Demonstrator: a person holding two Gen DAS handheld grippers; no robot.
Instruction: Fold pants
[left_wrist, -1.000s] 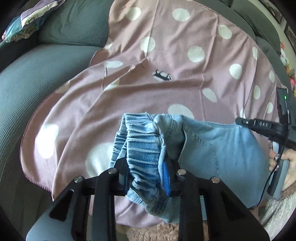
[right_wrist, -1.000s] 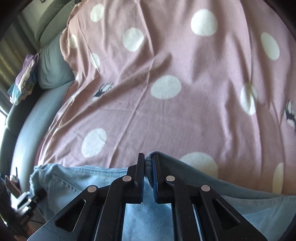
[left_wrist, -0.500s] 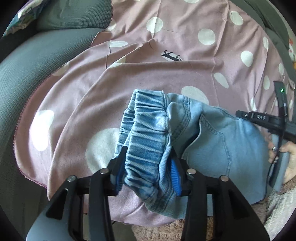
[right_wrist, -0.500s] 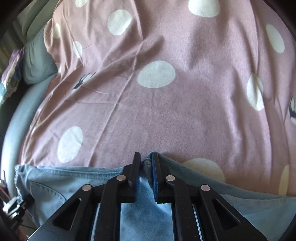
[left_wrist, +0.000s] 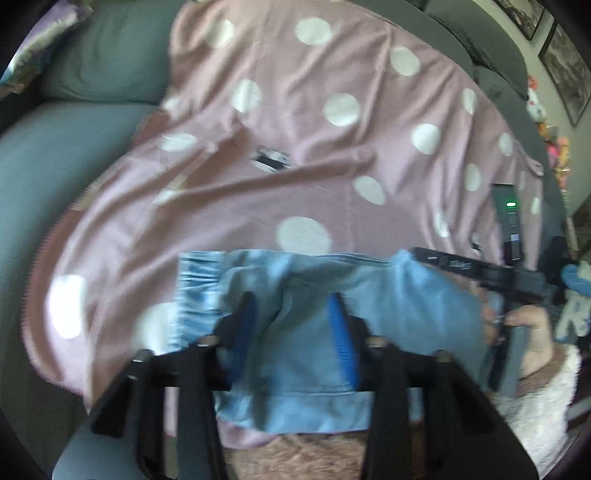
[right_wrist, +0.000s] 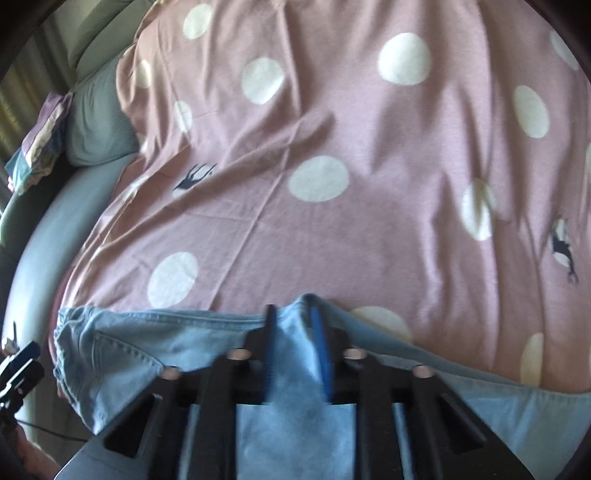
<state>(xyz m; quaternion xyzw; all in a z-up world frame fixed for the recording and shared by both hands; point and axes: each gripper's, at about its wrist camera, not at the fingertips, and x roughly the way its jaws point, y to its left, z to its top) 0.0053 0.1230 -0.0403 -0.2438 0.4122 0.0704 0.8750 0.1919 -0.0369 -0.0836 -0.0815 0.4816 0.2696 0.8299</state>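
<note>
Light blue denim pants (left_wrist: 306, 332) lie along the near edge of a pink sheet with white dots (left_wrist: 295, 166). Their gathered waistband (left_wrist: 195, 291) is at the left in the left wrist view. My left gripper (left_wrist: 291, 314) is open, its jaws spread wide over the denim near the waistband. In the right wrist view the pants (right_wrist: 147, 350) stretch left to right, and my right gripper (right_wrist: 293, 325) stands open with a fold of denim rising between its jaws. The right gripper also shows in the left wrist view (left_wrist: 461, 266), at the pants' right end.
The sheet covers a grey-green sofa (left_wrist: 55, 166) with a back cushion (right_wrist: 99, 133). A patterned pillow (right_wrist: 40, 144) lies at the far left. A fluffy beige rug (left_wrist: 295, 458) lies below the sofa's front edge. Framed pictures (left_wrist: 569, 74) hang at the right.
Both grippers have opened. The left one let go of the bunched waistband, which now lies flatter on the sheet. The right one's jaws have parted from the denim edge.
</note>
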